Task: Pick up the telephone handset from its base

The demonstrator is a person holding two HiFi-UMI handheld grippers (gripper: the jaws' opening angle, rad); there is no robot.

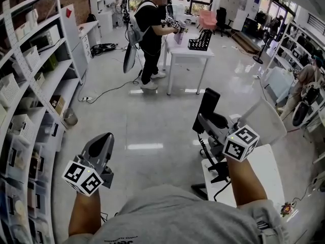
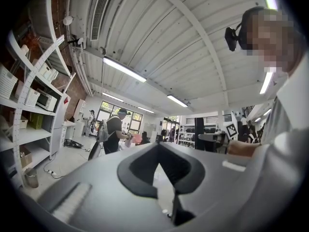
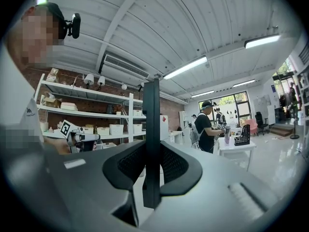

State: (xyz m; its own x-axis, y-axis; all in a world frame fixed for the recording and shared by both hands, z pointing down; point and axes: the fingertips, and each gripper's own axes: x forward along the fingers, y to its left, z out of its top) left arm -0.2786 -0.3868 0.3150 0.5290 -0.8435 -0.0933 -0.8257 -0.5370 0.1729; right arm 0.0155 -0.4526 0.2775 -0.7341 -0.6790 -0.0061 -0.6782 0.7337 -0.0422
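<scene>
The right hand-held gripper (image 3: 151, 166) clamps the black handset (image 3: 151, 110) upright, clear of what looks like its base (image 1: 219, 171) on the bench (image 1: 264, 169). The left hand-held gripper (image 2: 161, 170) is closed and empty. The lift looks done; next, a steady hold.

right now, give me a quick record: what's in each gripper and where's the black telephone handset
right gripper: shut on the slim black plastic telephone handset
handset pose: upright, lifted beside the white table
left gripper: shut, empty
cord: black coiled cord hangs below the handset
background: person in black top at another white table
</scene>
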